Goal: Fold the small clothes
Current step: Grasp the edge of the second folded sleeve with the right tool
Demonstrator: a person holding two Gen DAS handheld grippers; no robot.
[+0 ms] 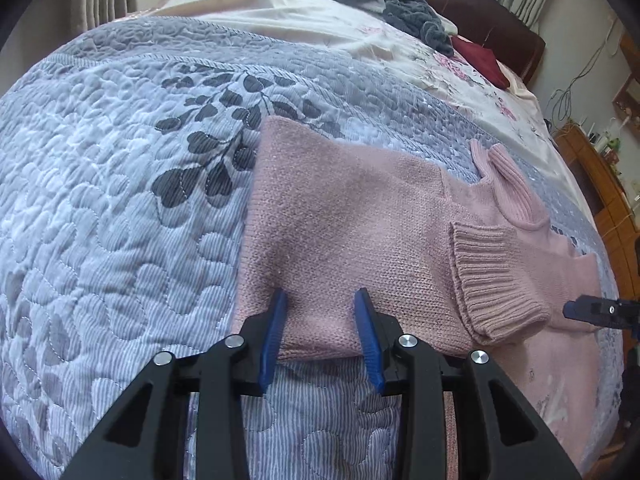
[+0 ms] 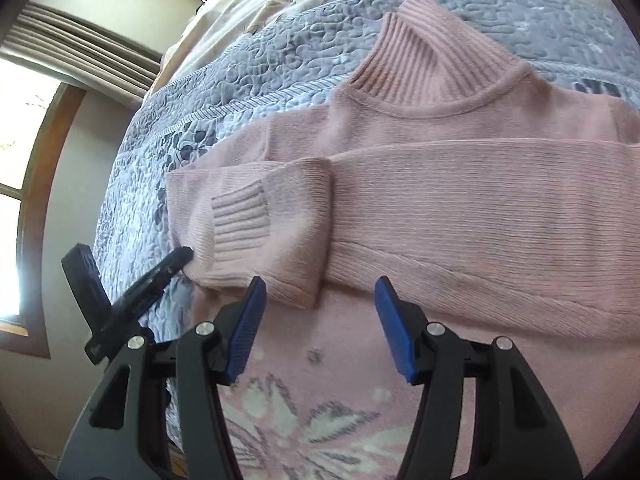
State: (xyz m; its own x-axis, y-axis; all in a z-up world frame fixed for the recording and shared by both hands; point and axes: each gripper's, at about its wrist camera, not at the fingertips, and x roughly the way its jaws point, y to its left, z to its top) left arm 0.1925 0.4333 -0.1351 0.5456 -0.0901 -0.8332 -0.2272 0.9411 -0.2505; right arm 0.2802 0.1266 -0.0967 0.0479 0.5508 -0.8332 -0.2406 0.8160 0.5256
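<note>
A pink knit sweater (image 1: 352, 216) lies flat on a grey-blue quilted bedspread (image 1: 120, 200). Both sleeves are folded across its chest, and a ribbed cuff (image 1: 496, 276) lies on top. Its ribbed turtleneck collar (image 2: 432, 60) points away from me, and a white snowflake pattern (image 2: 304, 420) shows low on the body. My left gripper (image 1: 321, 304) is open, its blue fingers resting at the sweater's left side edge. My right gripper (image 2: 320, 286) is open just above the folded sleeve (image 2: 480, 220) and holds nothing. The left gripper (image 2: 132, 276) also appears at the sweater's edge in the right wrist view.
A crumpled dark grey garment (image 1: 404, 8) and a dark red cloth (image 1: 480, 60) lie on the floral sheet (image 1: 304, 12) further up the bed. A dark headboard (image 1: 480, 12) stands behind. A wooden cabinet (image 1: 600, 184) with cables is at the right. Curtains and a window (image 2: 24, 184) are at the left.
</note>
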